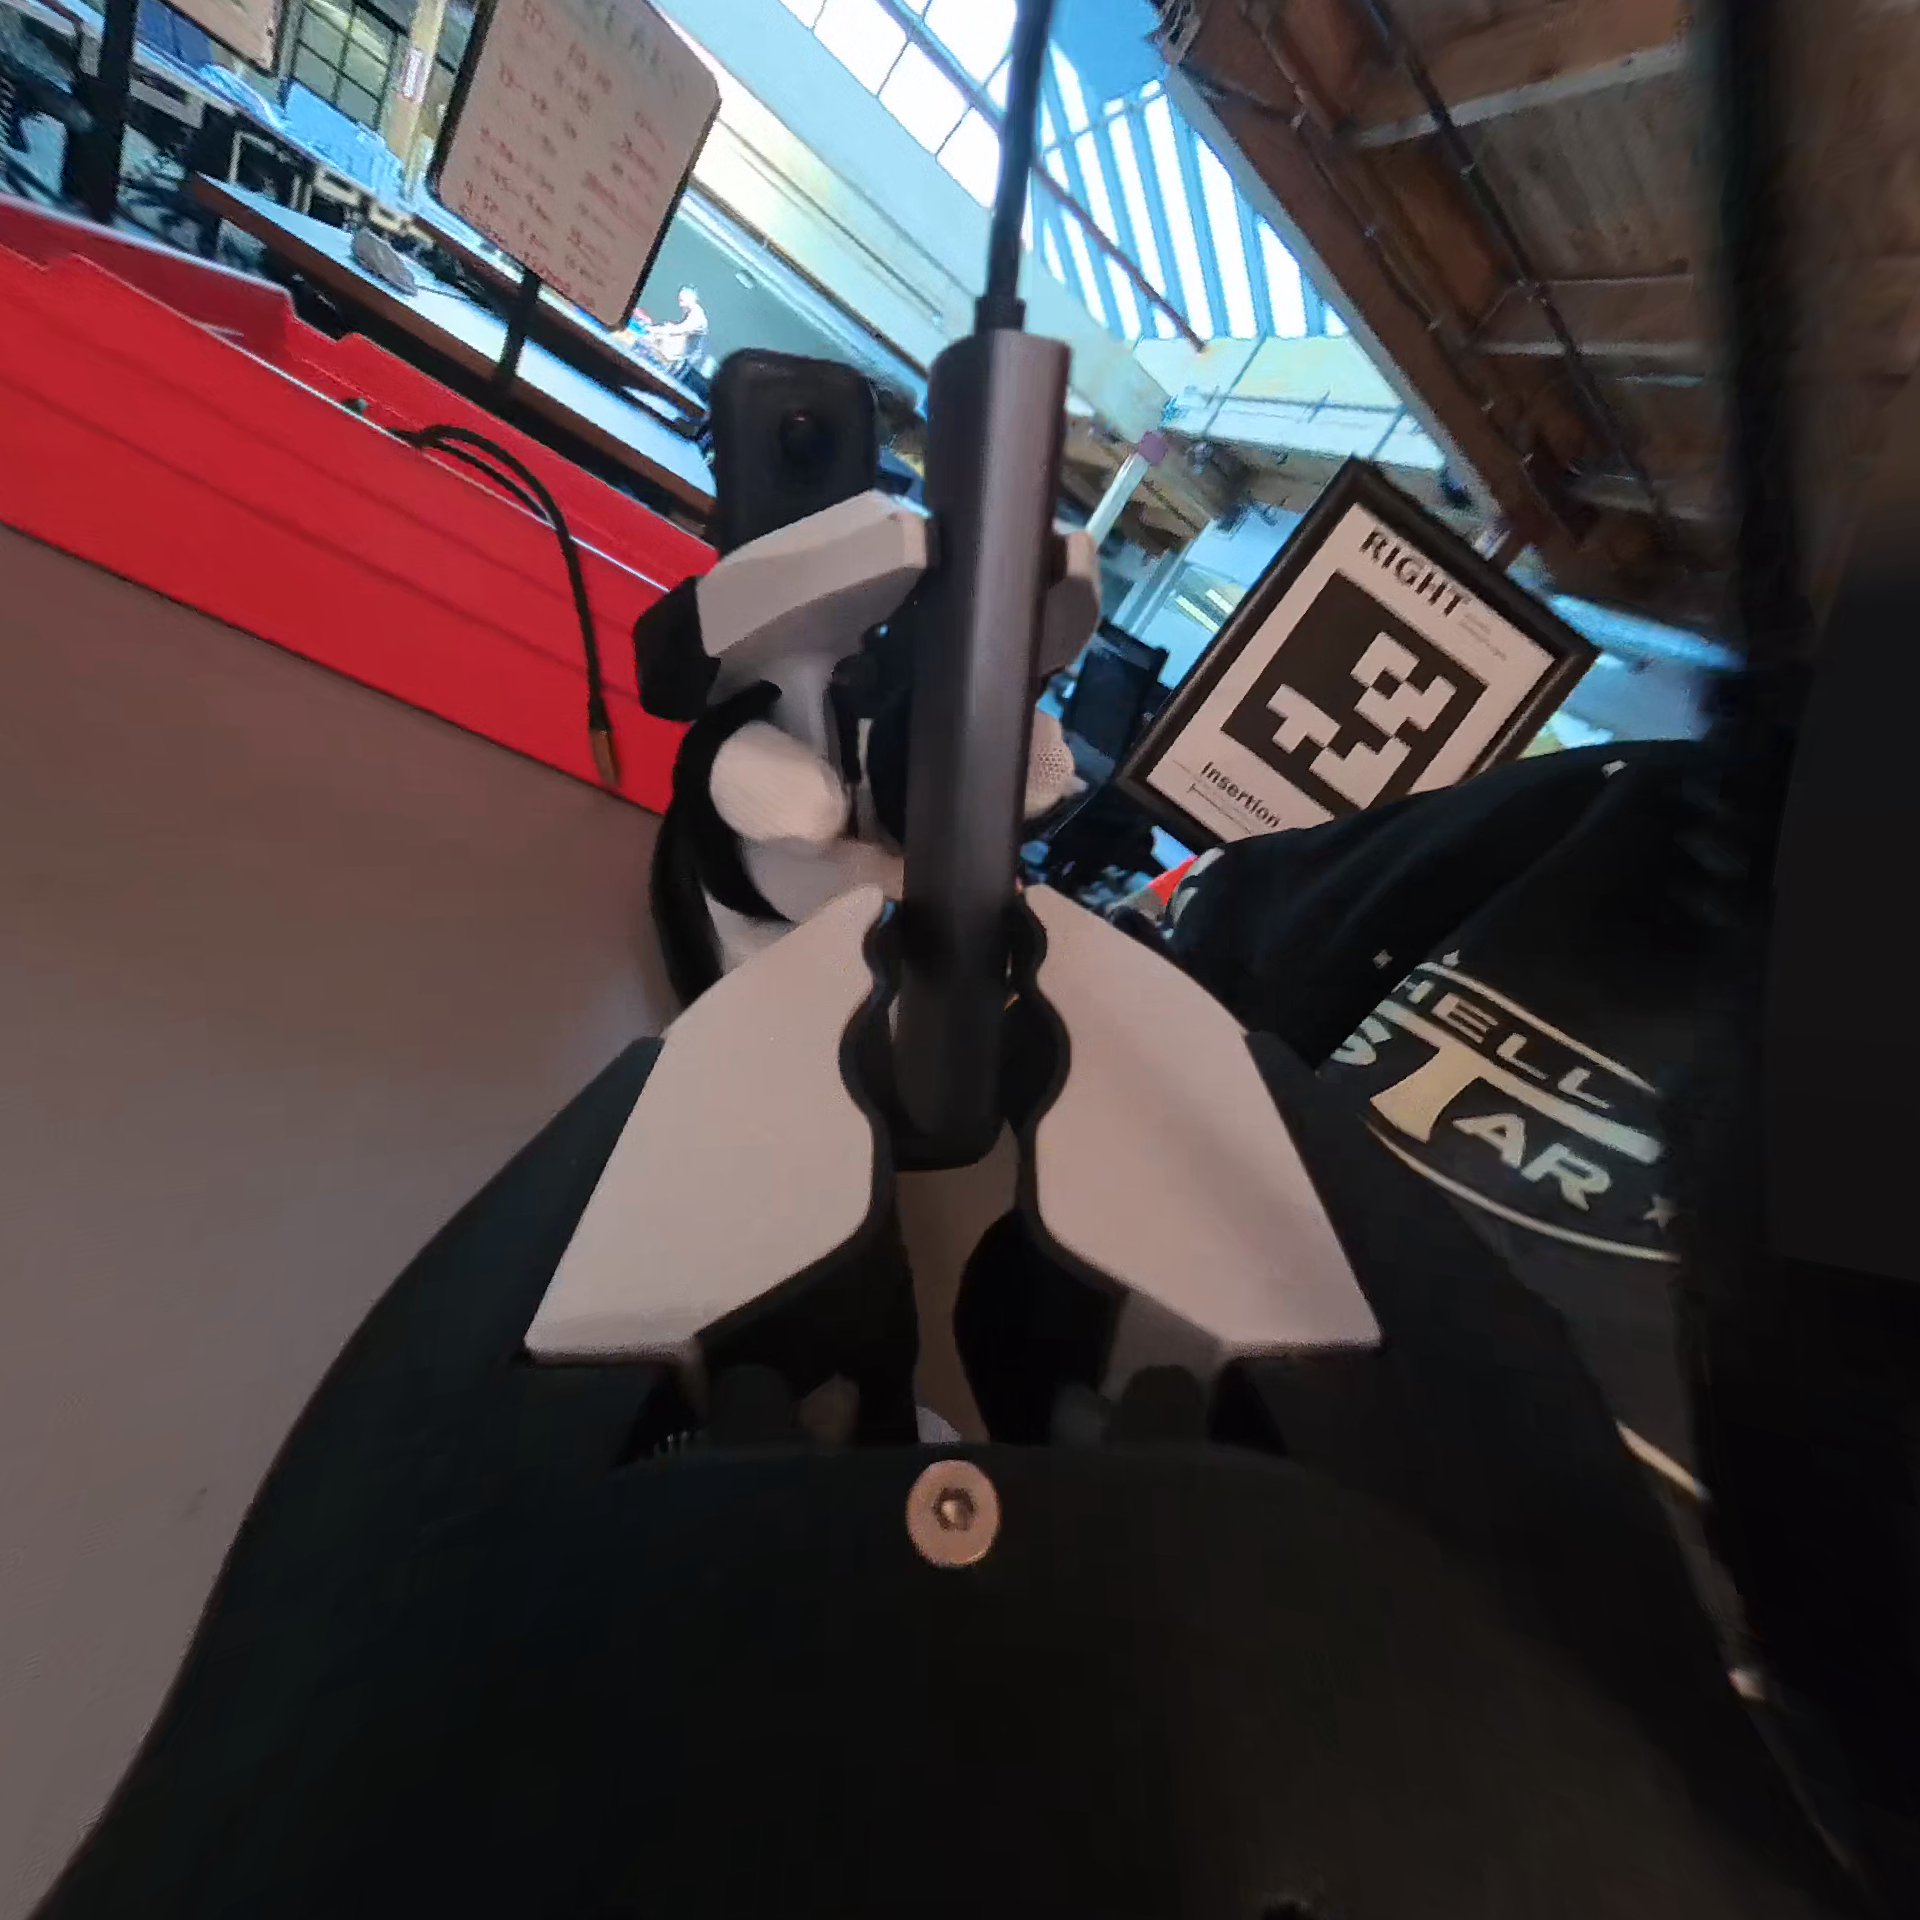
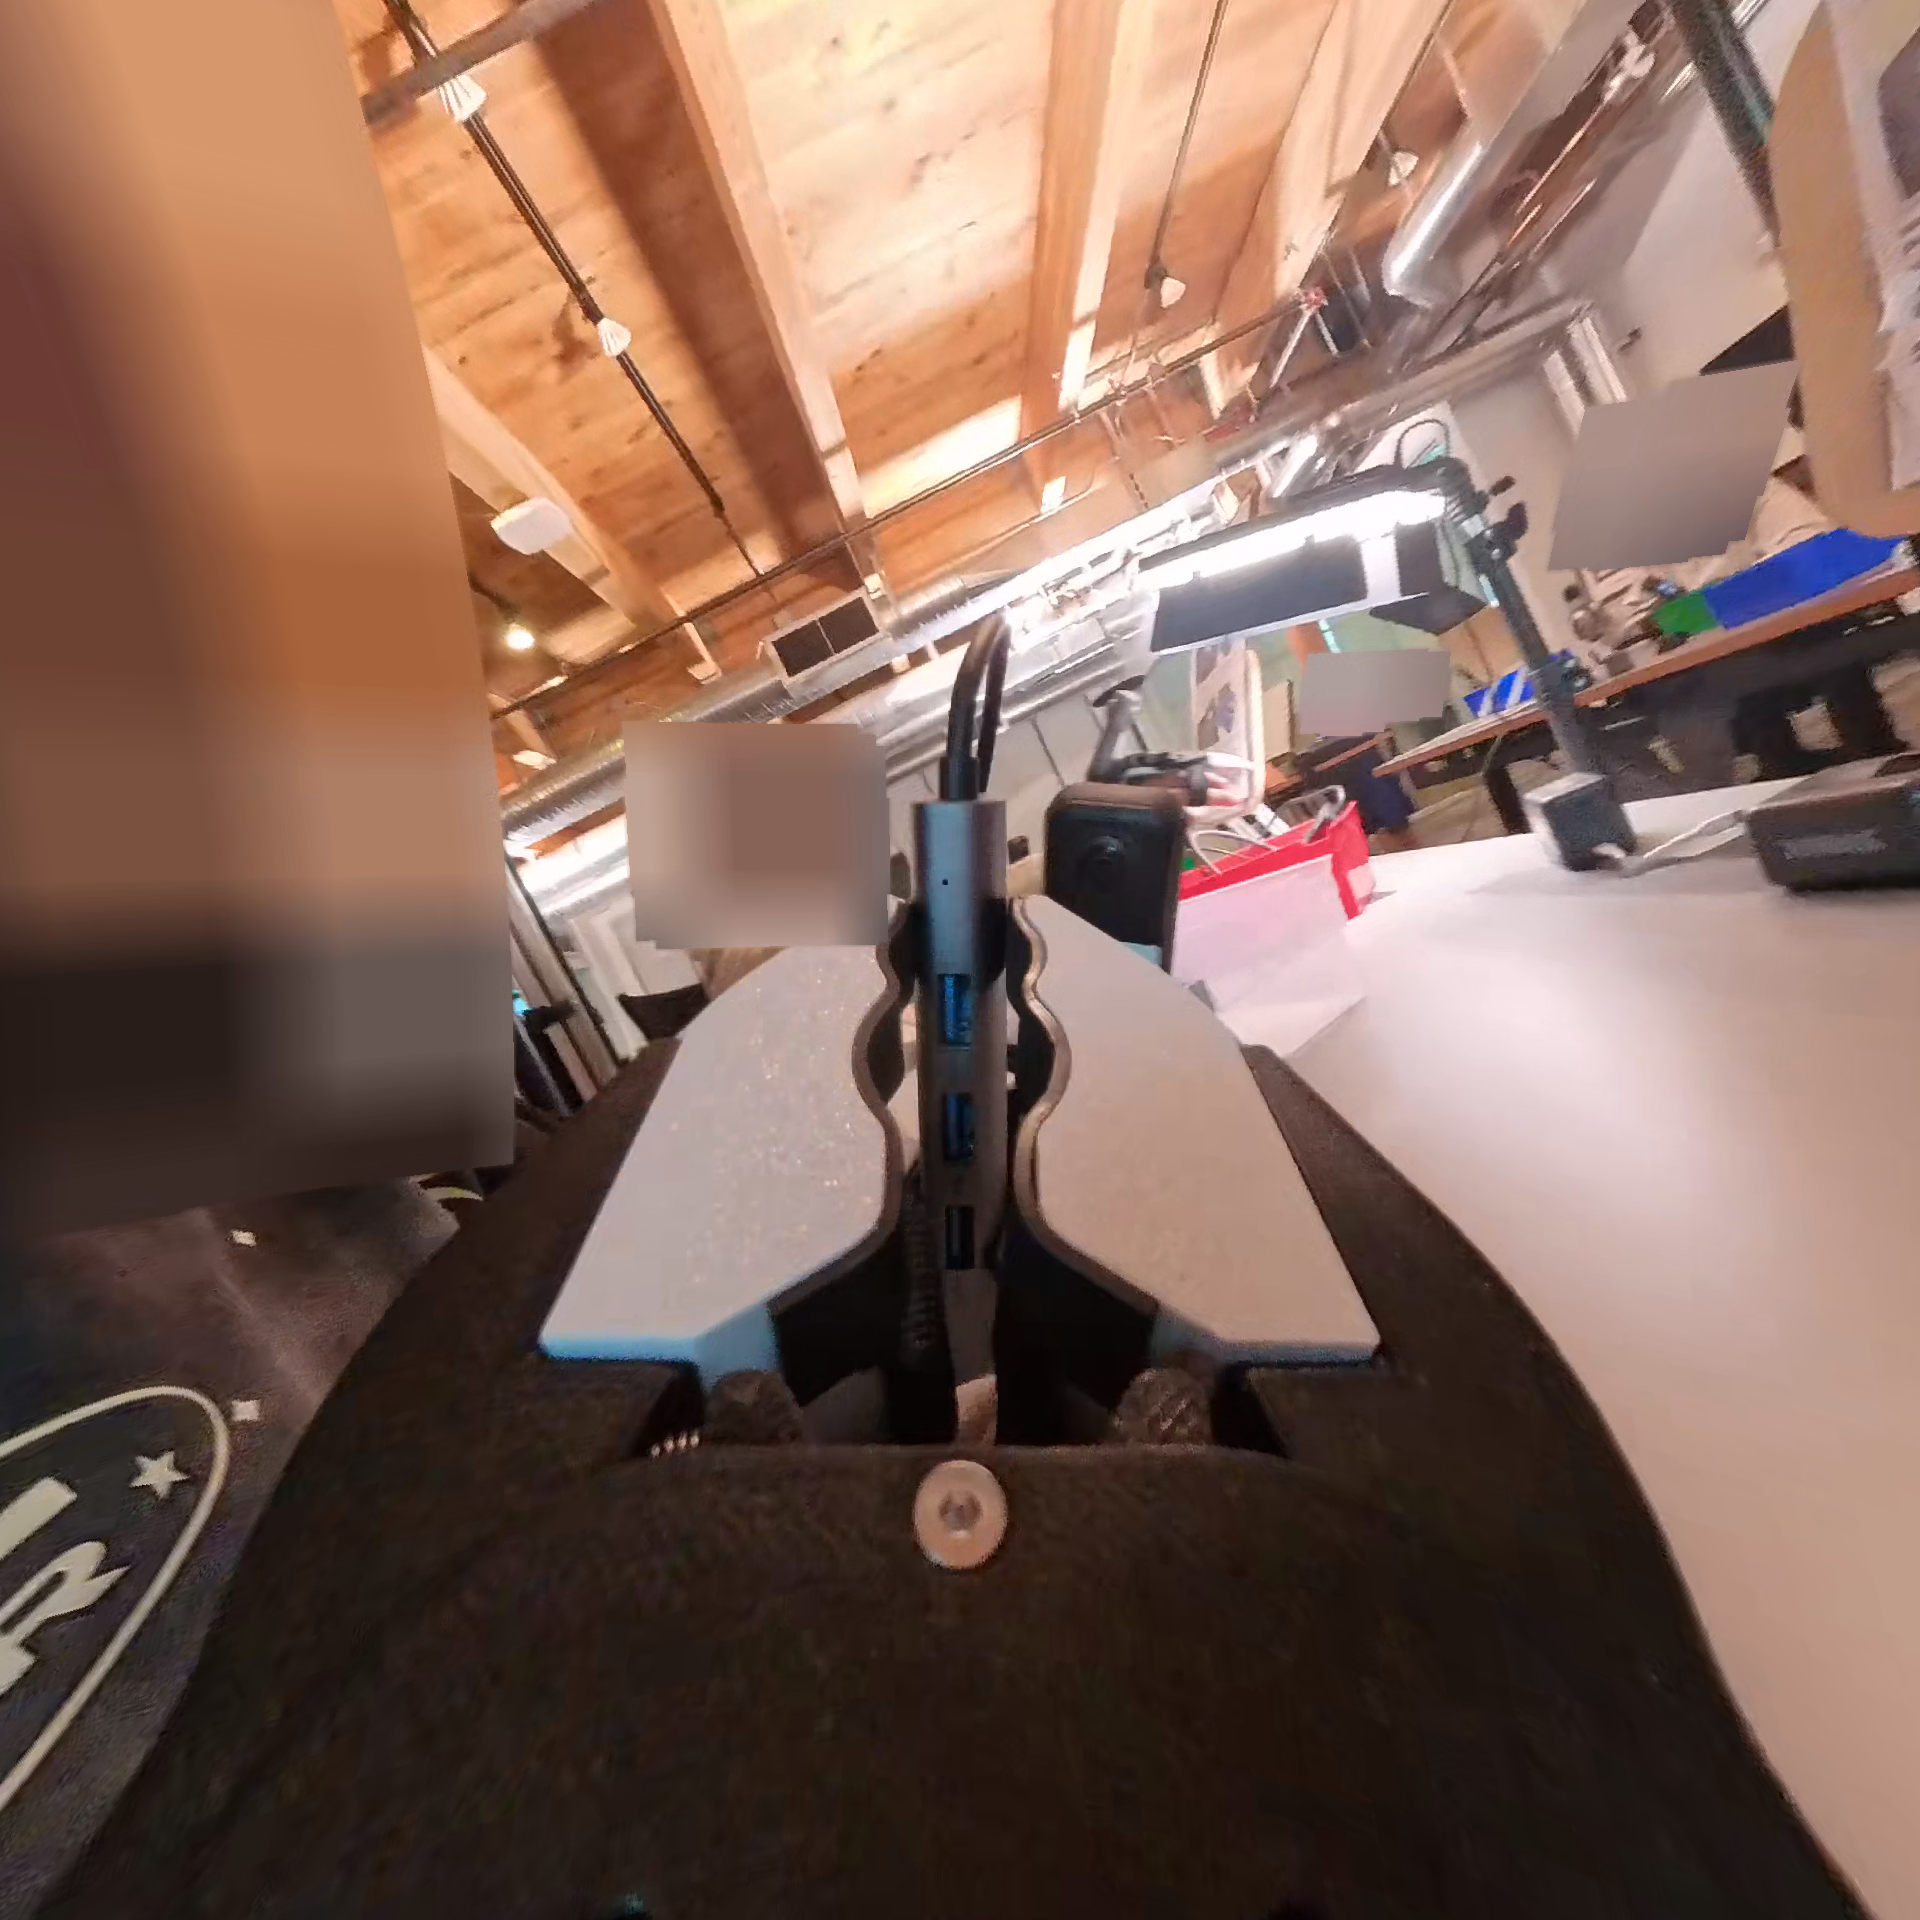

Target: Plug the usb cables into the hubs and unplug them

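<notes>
Your grey USB hub (image 1: 977,727) stands on end, lifted off the table, pinched from both ends of its length: your left gripper (image 1: 954,940) is closed on its lower part, and your right gripper (image 1: 997,561) clamps it higher up, seen beyond in the left wrist view. Its black cable (image 1: 1013,156) runs straight up out of the top end. From your right wrist view the same hub (image 2: 958,1039) sits edge-on between the pads of your right gripper (image 2: 956,935), its side row of ports facing the camera; the two upper ports (image 2: 956,1008) are blue inside, and none of those visible has a plug in it. A loose black USB cable (image 1: 561,540) hangs over the edge of the red bin (image 1: 260,436) to the left, its metal plug (image 1: 605,746) dangling just above the grey table (image 1: 260,935). A framed marker card (image 1: 1361,665) stands behind the hub to the right.
</notes>
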A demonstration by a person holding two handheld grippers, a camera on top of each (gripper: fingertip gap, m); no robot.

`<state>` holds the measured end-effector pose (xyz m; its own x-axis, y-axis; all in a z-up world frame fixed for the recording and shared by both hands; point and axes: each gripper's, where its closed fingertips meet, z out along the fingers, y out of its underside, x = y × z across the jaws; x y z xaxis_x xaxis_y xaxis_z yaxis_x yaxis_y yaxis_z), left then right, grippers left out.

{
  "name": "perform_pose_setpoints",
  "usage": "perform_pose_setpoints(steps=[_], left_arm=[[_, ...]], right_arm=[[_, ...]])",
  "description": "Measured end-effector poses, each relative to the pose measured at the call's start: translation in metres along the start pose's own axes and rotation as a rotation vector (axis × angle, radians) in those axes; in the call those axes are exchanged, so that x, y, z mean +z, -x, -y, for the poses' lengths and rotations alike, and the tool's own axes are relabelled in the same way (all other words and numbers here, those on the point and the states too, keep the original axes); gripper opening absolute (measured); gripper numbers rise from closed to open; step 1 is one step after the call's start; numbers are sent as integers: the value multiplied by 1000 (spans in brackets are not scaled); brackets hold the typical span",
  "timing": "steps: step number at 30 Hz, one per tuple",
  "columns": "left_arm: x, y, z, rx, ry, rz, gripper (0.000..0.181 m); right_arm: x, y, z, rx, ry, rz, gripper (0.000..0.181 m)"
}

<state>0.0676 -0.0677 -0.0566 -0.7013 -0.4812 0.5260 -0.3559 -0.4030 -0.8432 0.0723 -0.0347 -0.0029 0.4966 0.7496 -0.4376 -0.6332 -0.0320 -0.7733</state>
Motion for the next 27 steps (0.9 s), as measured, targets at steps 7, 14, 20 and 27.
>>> perform_pose_setpoints(steps=[7,14,20,27], left_arm=[[-33,-20,-20,-244,300,-130,17],[-61,7,-60,-301,568,120,17],[-53,-3,-83,-321,687,79,17],[-44,8,-58,-136,558,121,31]], right_arm=[[-4,4,-13,-815,278,-114,97],[-27,-46,-81,-1736,892,-211,81],[-16,-39,-76,-2187,856,-233,65],[-34,-66,-65,-2019,1035,-404,21]])
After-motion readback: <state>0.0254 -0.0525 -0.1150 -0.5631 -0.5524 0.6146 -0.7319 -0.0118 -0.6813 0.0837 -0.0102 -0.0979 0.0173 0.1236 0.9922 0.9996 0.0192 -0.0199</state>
